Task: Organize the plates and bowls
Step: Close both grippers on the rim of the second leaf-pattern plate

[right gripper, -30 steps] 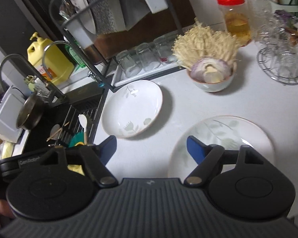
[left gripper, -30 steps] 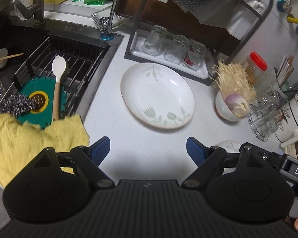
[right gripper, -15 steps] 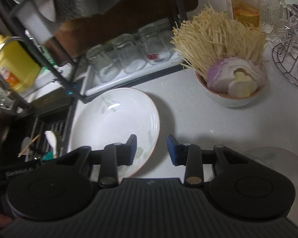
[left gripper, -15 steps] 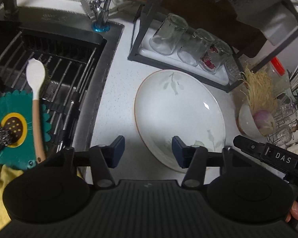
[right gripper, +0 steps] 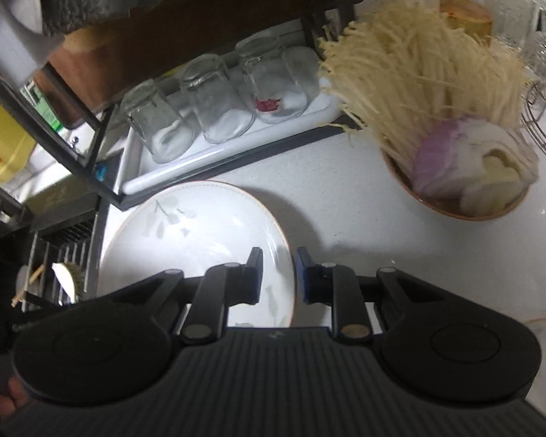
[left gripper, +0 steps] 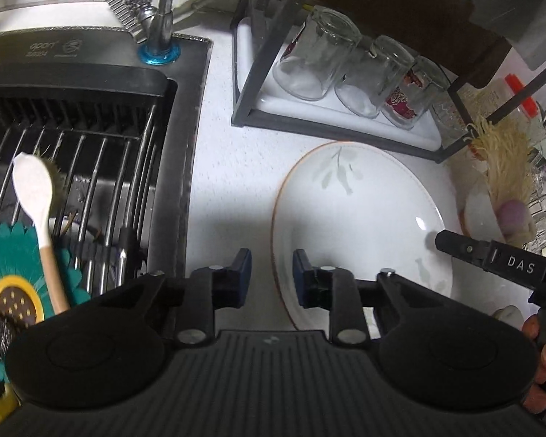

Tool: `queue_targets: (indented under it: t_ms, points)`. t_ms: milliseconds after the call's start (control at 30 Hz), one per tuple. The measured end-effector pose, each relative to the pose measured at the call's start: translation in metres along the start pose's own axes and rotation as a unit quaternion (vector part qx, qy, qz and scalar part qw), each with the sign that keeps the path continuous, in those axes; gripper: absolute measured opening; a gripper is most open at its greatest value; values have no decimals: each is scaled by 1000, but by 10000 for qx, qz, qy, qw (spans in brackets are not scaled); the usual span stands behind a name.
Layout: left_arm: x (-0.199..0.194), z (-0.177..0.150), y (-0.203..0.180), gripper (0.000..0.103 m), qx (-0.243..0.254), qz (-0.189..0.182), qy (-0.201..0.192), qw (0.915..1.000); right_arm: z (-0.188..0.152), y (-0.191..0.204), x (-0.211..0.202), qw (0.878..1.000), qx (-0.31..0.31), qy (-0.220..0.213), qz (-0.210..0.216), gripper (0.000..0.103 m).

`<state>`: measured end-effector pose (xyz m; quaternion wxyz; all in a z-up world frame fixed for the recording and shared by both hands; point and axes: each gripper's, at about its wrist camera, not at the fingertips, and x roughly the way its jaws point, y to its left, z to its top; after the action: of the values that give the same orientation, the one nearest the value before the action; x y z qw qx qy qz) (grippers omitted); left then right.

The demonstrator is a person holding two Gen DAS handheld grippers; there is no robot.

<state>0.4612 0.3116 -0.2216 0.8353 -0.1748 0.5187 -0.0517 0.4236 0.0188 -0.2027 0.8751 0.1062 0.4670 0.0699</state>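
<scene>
Left wrist: left claw [left gripper: 271, 273] closing astride plate [left gripper: 360, 218] rim | right claw [right gripper: 278, 273] likewise, pads clear

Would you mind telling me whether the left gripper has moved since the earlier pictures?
Yes. The left gripper has moved forward and down toward the glass rack, from bare counter short of the white floral plate to straddling its left rim, jaws closing.

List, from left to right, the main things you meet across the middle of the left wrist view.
Wooden spoon → sink rack → bare counter → white plate → bowl of vegetables.
</scene>
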Motion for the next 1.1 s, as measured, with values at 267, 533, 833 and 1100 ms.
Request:
queue_targets:
  t_ms: [267,533,833,1100]
  points:
    - [15,7,-2,20,19,-210,137,9997,1,-3,15,9995,220,225,-12,20]
    - [16,10,5,20,-137,-373,180,9990,-2,-3,14,9989,233,411,7,20]
    - [-4,0,6,20,-301,-409,197,9985,1,3,-8,9995,1,289,155,21]
    - [-36,-7,-12,20,-355,-458,24,9983,5,1,-44,9995,-116,62,288,21]
